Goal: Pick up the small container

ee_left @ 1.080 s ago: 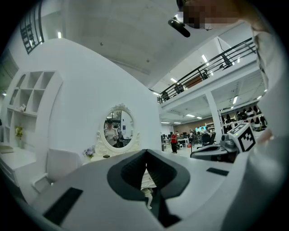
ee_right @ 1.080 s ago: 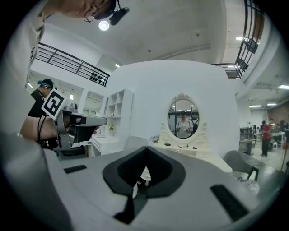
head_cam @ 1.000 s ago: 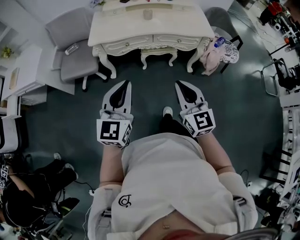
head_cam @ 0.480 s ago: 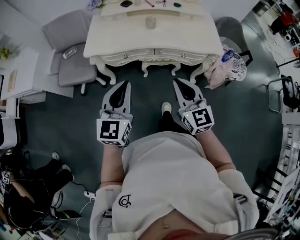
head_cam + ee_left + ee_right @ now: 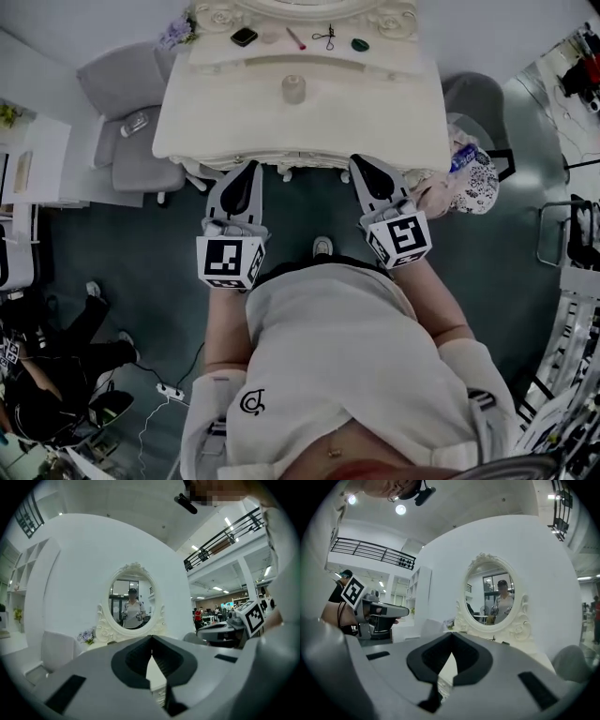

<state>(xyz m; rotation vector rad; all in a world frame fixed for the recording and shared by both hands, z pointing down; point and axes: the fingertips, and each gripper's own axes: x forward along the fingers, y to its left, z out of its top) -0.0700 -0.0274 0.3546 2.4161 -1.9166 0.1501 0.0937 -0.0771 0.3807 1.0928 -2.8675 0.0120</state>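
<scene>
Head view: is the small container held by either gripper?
No, the small container stands on the dressing table, clear of the left gripper and the right gripper.

A cream, carved dressing table [image 5: 375,117] on a dark floor [image 5: 141,244], seen from above. A small container [image 5: 293,89], pale and upright, sits alone near the middle of the top. Along the raised ledge [image 5: 398,54] at the back lie, left to right, a black object [image 5: 244,37], a red pen [image 5: 295,38], a thin dark item [image 5: 330,37] too small to identify and a dark green oval [image 5: 360,44], with purple flowers [image 5: 174,32] at the left end
</scene>
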